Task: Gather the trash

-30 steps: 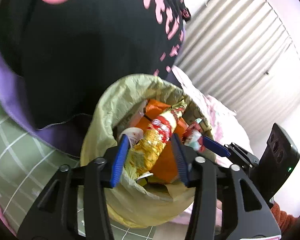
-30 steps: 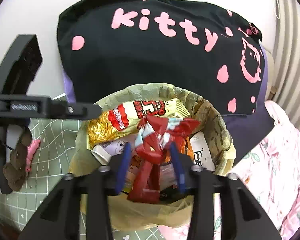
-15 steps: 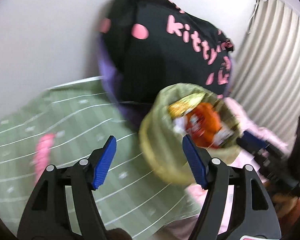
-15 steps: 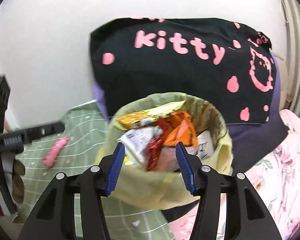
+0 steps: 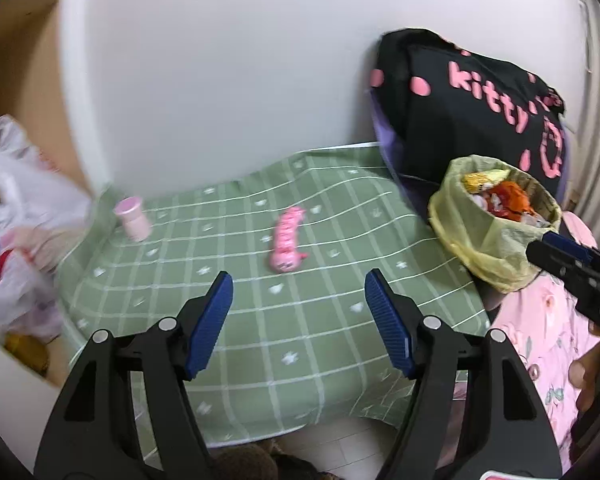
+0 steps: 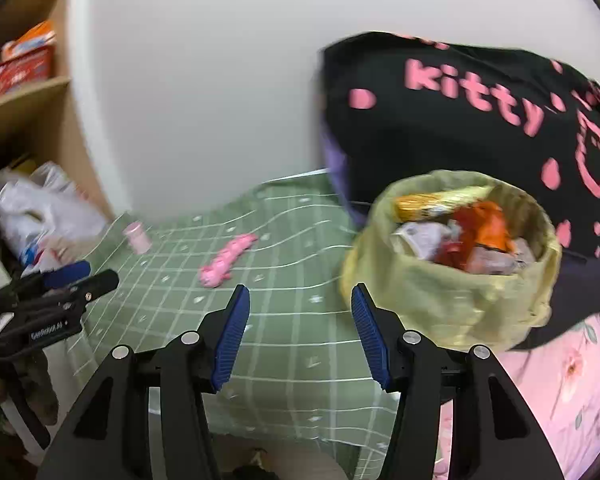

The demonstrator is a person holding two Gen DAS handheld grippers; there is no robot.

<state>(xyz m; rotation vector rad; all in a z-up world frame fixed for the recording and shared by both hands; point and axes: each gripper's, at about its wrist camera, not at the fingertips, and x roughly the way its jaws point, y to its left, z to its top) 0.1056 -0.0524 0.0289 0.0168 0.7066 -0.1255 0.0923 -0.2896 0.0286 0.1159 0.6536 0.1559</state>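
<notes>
Yellow plastic lines the trash bin (image 6: pixel 452 280), which now sits to the right of both cameras instead of filling them. A second ago each hand-held gripper was closed on a wrapper over the bin; now the left hand-held gripper (image 5: pixel 298 320) and the right hand-held gripper (image 6: pixel 300 334) are both spread wide and hold nothing, pulled back over the green checked cloth (image 5: pixel 320 340) on the worktop. The gold, red and orange wrappers (image 6: pixel 460 228) lie heaped inside the bin, so that drop looks done. What remains on the cloth are a pink wrapper (image 5: pixel 286 244) lying near the middle and a small pink bottle (image 5: pixel 132 218) upright near the wall, likely the next pickups.
</notes>
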